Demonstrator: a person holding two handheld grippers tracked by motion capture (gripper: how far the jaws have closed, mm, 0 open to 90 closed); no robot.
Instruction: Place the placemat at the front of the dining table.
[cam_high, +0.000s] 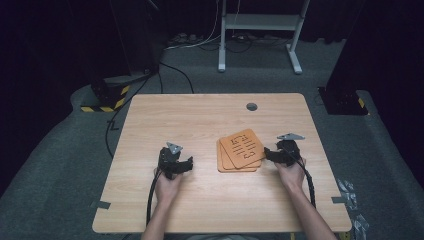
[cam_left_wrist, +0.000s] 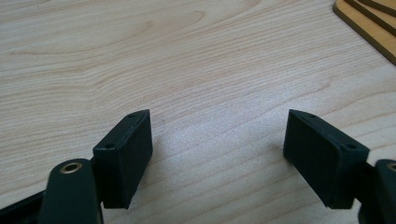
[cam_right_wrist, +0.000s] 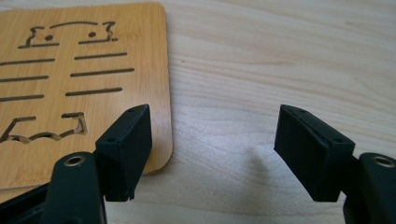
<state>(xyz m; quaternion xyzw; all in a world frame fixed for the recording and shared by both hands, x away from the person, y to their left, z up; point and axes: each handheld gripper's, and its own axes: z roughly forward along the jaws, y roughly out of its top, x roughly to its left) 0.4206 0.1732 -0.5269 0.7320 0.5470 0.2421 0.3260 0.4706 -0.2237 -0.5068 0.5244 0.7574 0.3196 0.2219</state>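
A small stack of orange wooden coasters with cut-out slots lies on the light wood table, right of centre. My right gripper hovers open at the stack's right edge. In the right gripper view its left jaw hangs over the top coaster and its right jaw over bare table, midpoint. My left gripper is open over bare wood, left of the stack. In the left gripper view the coasters' corner shows at the top right.
A grey round cable hole sits near the table's far edge. Tape marks the table's front corners. Beyond the table stand a white frame's legs and floor cables on grey carpet.
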